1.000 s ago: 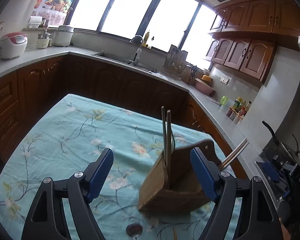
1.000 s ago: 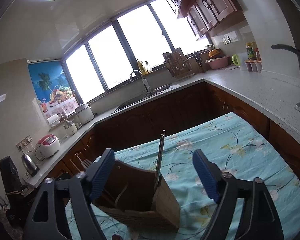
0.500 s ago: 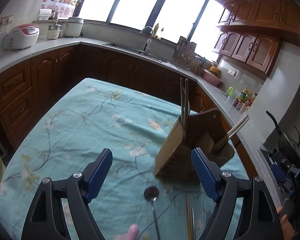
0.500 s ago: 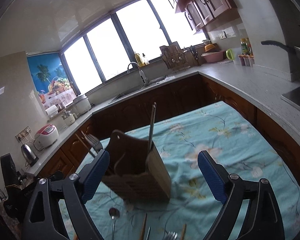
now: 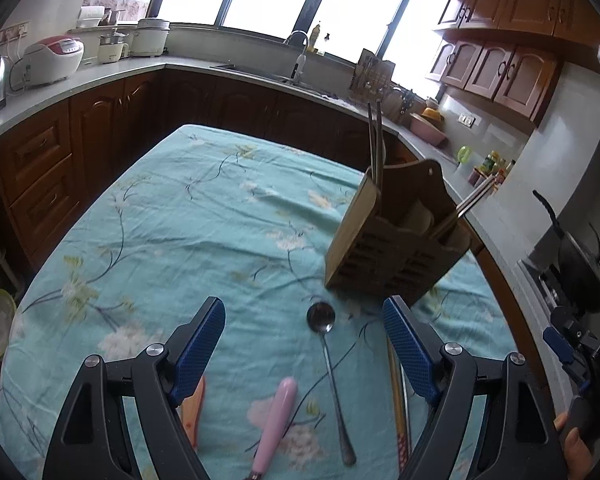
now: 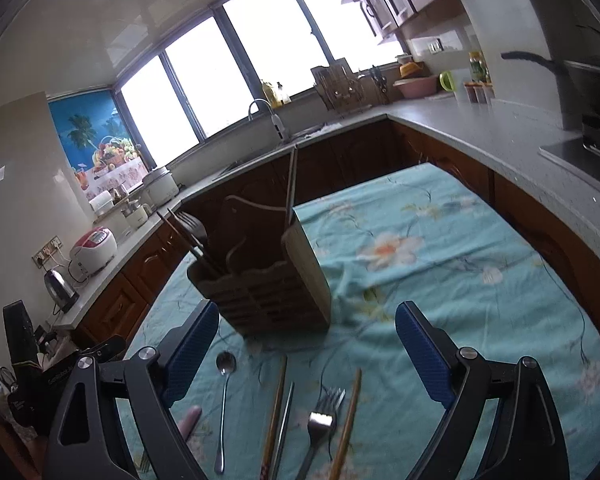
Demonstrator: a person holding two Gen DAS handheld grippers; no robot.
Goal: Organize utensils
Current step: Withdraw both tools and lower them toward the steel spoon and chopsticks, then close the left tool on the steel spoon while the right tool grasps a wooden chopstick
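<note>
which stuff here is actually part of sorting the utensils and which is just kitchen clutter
Part of the job:
- wooden utensil holder
- metal spoon
- pink-handled utensil
- fork
- loose chopsticks

Just lying about:
- rice cooker
- kettle
- pink basin
- black pan

A home kitchen: wooden cabinets (image 5: 500, 68) on the far right wall, a grey counter (image 5: 100, 80) wrapping around under wide windows (image 6: 260, 52), a sink faucet (image 5: 300, 46), a rice cooker (image 5: 54, 56) far left, a black pan (image 5: 580, 264) at right.
</note>
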